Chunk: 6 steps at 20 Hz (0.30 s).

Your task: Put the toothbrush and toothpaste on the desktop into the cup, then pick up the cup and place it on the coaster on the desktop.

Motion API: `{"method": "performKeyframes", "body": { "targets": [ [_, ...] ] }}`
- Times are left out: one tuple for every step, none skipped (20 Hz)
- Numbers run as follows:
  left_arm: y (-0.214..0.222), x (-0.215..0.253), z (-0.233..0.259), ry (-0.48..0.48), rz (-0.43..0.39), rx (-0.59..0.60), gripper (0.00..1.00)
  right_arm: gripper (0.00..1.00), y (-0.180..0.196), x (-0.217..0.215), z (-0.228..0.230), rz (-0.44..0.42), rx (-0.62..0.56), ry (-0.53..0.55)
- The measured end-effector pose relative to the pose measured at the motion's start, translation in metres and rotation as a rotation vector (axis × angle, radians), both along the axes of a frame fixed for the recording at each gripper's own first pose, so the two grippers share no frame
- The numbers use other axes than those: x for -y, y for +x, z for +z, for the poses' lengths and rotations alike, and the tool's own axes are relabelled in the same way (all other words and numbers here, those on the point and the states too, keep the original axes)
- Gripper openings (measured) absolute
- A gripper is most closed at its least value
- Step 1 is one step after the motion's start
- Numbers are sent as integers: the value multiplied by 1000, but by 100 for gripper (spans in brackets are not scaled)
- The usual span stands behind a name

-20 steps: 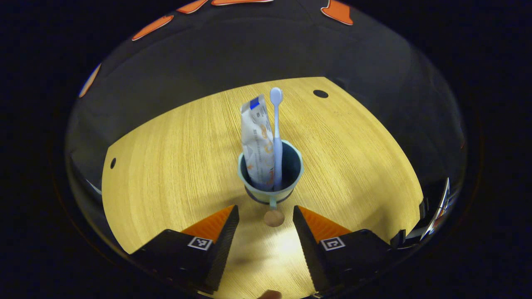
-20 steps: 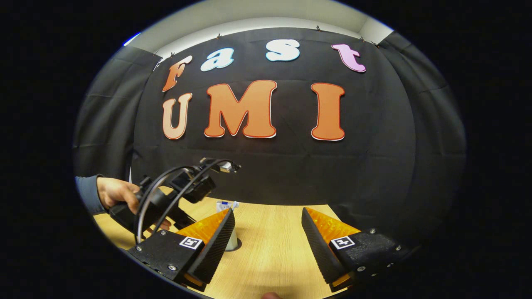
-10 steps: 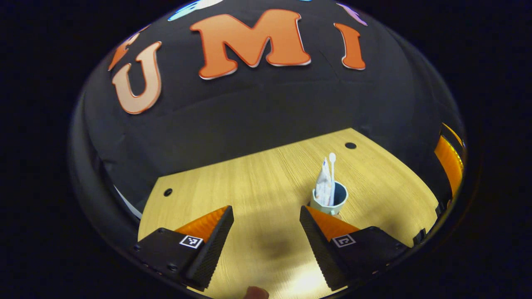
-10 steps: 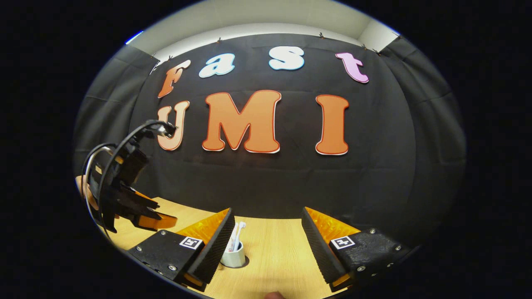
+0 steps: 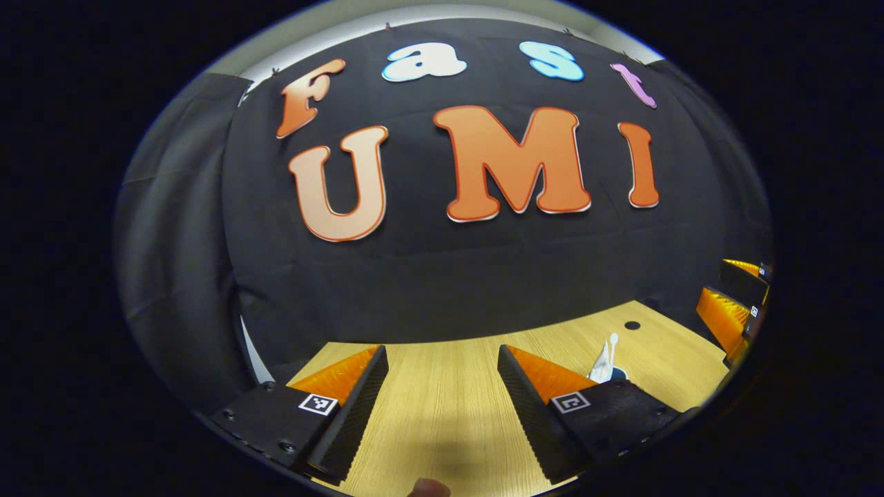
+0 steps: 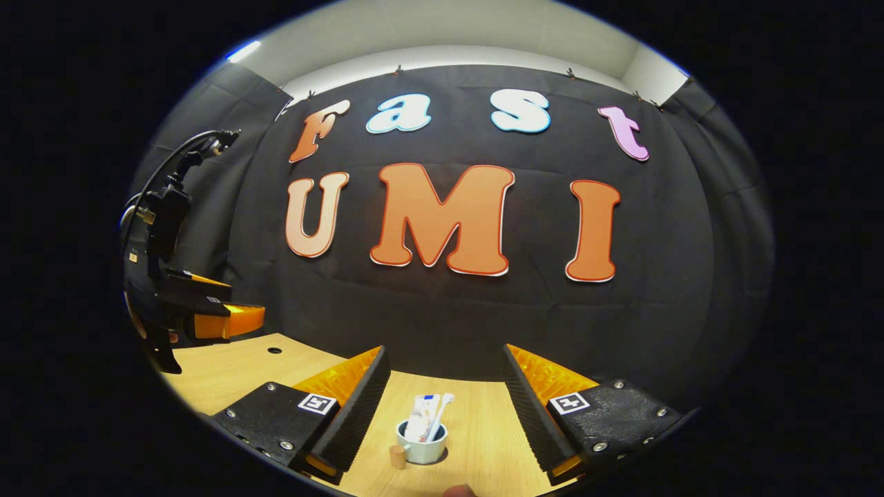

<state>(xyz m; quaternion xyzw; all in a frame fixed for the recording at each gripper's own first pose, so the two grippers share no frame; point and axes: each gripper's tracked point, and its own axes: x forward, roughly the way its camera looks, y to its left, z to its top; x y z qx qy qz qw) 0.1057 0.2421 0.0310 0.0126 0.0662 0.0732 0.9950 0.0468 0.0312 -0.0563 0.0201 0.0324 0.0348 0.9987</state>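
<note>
Cup (image 6: pixel 422 444) sits on the desk (image 6: pixel 235 373) between my right gripper's (image 6: pixel 442 407) two spread fingers in the right gripper view, touching neither of them. I see the toothpaste (image 6: pixel 419 422) and the toothbrush (image 6: pixel 439 414) standing in it, both leaning a little, the brush head uppermost. A dark rim shows under the cup's base at its right; I take it for the coaster (image 6: pixel 443 455), though I cannot be sure how squarely the cup sits on it. A small round knob, the end of the cup's handle, sticks out at its left. My right gripper is released and grips nothing. Off to the left of that view my left gripper (image 6: pixel 207 319) hangs above the desk, well apart from the cup. In the left gripper view its fingers (image 5: pixel 442 400) stand wide apart over bare wood, empty, and the cup (image 5: pixel 615 373) peeks out just behind the right finger, the toothbrush (image 5: pixel 611 351) and toothpaste (image 5: pixel 600 367) rising from it. My right gripper (image 5: pixel 735 304) shows at that view's far right edge.
</note>
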Motion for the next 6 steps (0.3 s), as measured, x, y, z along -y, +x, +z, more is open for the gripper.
{"method": "performKeyframes", "body": {
  "targets": [
    [-4, -10, 6, -4, 16, 30, 96, 96, 2, -6, 1, 7, 5, 3],
    [-8, -18, 12, -9, 28, 55, 96, 96, 2, -12, 2, 14, 7, 3],
    [-12, -24, 17, -11, 35, 83, 96, 96, 5, -16, 1, 19, 5, 1],
    [-15, -27, 22, -12, 33, 113, 96, 96, 6, -20, 0, 24, 6, -2],
    [-18, -29, 26, -12, 36, 142, 96, 96, 6, -22, 0, 25, 10, -4],
    [-19, -31, 32, -11, 40, 170, 96, 98, 7, -25, 1, 29, 14, -3]
  ]
}}
